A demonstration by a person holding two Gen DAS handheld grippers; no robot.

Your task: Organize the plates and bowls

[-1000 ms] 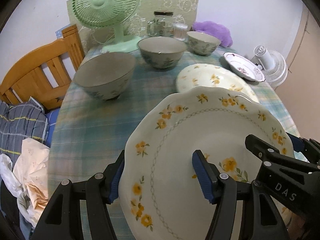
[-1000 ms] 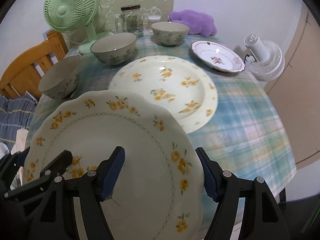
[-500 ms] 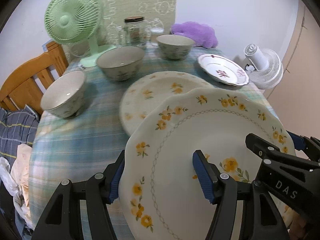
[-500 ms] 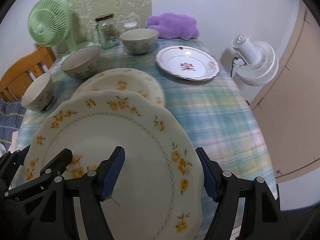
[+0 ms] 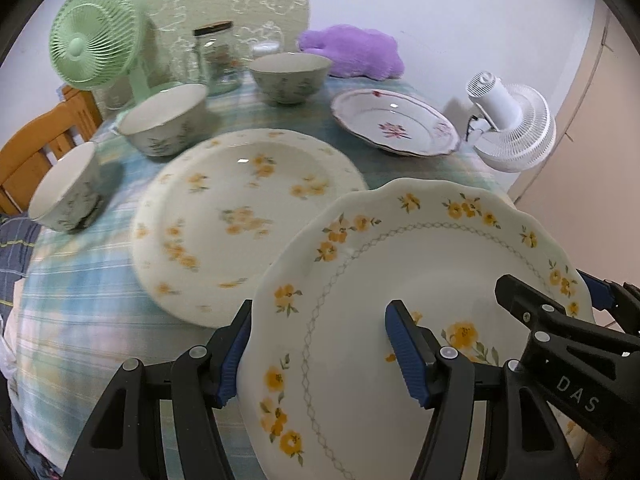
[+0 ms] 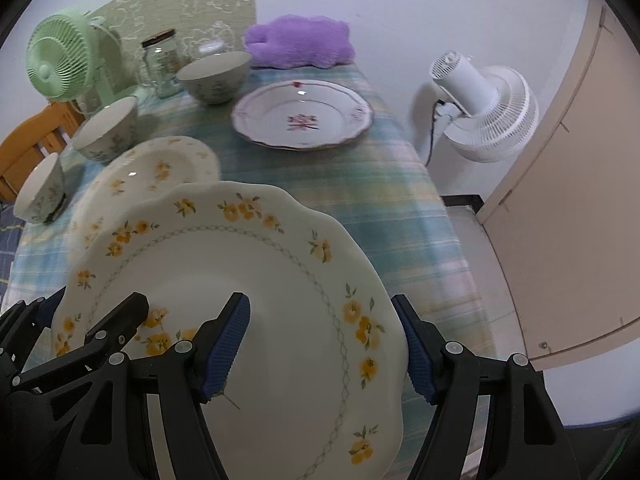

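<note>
Both grippers hold one scalloped plate with yellow flowers (image 5: 420,280) (image 6: 248,280) above the table. My left gripper (image 5: 320,344) is shut on its left rim, one finger above and one below. My right gripper (image 6: 324,340) is shut on its right rim the same way. A second yellow-flowered plate (image 5: 240,216) (image 6: 160,168) lies on the tablecloth to the front left. A red-flowered plate (image 5: 394,128) (image 6: 302,114) lies farther back right. Three bowls stand along the left and back: near (image 5: 66,188), middle (image 5: 164,120), far (image 5: 290,74).
A green fan (image 5: 94,52), a glass jar (image 5: 216,58) and a purple plush (image 5: 352,52) stand at the table's back. A white fan (image 6: 484,108) stands off the right edge by a beige door (image 6: 580,200). A wooden chair (image 5: 40,136) is at the left.
Both grippers have swung to the right with the held plate. The bowls and the lying yellow plate have slid left in view, and the red-flowered plate and white fan have come nearer the middle.
</note>
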